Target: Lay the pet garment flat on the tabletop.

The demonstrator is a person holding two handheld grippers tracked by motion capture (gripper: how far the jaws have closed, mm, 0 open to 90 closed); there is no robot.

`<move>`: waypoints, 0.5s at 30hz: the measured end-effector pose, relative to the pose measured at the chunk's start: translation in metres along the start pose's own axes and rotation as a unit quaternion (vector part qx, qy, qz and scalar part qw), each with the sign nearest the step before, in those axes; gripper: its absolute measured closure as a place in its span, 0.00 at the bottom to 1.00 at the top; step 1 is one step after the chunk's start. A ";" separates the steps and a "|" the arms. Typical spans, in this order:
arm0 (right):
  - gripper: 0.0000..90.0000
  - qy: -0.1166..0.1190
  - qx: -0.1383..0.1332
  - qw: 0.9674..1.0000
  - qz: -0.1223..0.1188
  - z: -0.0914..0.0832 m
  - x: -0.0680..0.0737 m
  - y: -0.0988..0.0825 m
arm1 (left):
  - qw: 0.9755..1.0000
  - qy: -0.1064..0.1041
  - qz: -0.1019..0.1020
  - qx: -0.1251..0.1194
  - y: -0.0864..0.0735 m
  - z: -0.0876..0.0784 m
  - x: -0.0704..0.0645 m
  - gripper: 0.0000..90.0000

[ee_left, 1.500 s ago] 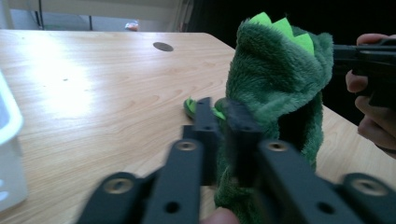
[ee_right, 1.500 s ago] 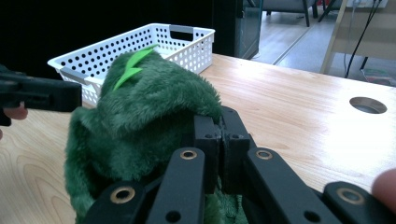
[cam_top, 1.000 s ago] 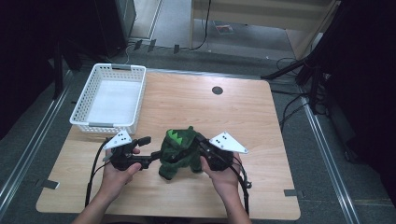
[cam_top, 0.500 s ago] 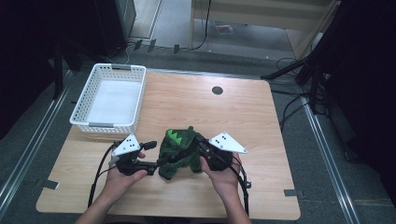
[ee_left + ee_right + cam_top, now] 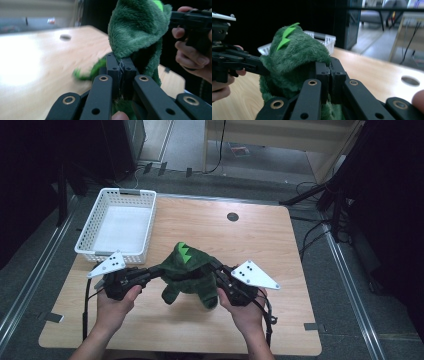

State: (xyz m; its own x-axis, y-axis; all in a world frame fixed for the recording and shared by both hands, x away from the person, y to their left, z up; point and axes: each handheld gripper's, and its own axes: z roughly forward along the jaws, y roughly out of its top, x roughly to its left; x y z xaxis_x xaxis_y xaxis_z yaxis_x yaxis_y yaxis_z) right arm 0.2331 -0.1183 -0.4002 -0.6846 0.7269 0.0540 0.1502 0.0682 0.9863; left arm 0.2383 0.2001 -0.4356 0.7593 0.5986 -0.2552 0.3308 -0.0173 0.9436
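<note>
The green plush dinosaur (image 5: pixel 189 277) hangs just above the table (image 5: pixel 280 250), low in the middle of the high view, pinched at its left side by the left gripper (image 5: pixel 154 271) — whose jaws have just been closing on the fur — and at its right by the right gripper (image 5: pixel 219 269). It looks light, soft and floppy, so a pinch on loose fabric holds, though the body sags. The white basket (image 5: pixel 118 226) sits upper left — nothing stands between.

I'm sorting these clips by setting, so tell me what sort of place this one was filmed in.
Most likely a lab or workshop set up for recording, not a home. A bare wooden table stands on a grey floor between metal rails, loose cables trail beside it, and dark equipment stands ring the table.
</note>
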 end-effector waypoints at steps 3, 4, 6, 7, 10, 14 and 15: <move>0.99 0.006 -0.019 1.000 -0.006 -0.011 0.005 0.013 | 1.000 -0.013 0.022 -0.017 0.021 -0.010 -0.017 0.99; 0.98 0.009 -0.029 1.000 -0.008 -0.017 0.008 0.020 | 0.999 -0.024 0.025 -0.025 0.028 -0.013 -0.023 0.99; 0.98 0.015 -0.046 0.999 -0.012 -0.028 0.013 0.031 | 0.997 -0.057 0.012 -0.040 0.040 -0.020 -0.032 0.99; 0.98 0.017 -0.054 0.998 -0.012 -0.034 0.017 0.038 | 0.995 -0.089 -0.007 -0.053 0.048 -0.024 -0.037 0.99; 0.98 0.023 -0.082 0.996 -0.018 -0.053 0.028 0.060 | 0.991 -0.113 0.001 -0.067 0.068 -0.033 -0.052 0.99; 0.98 0.017 -0.087 0.996 -0.022 -0.057 0.028 0.074 | 0.996 -0.075 -0.003 -0.042 0.075 -0.018 -0.040 0.98; 0.98 0.010 -0.076 0.997 -0.018 -0.052 0.022 0.072 | 0.998 -0.052 -0.018 -0.021 0.071 -0.005 -0.028 0.98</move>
State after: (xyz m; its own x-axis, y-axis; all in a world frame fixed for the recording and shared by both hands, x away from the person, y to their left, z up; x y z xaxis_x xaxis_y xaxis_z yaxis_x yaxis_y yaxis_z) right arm 0.1918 -0.1328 -0.3197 -0.7022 0.7118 0.0192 0.0155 -0.0117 0.9998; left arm 0.2375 0.1860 -0.3602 0.8025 0.5113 -0.3074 0.3366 0.0373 0.9409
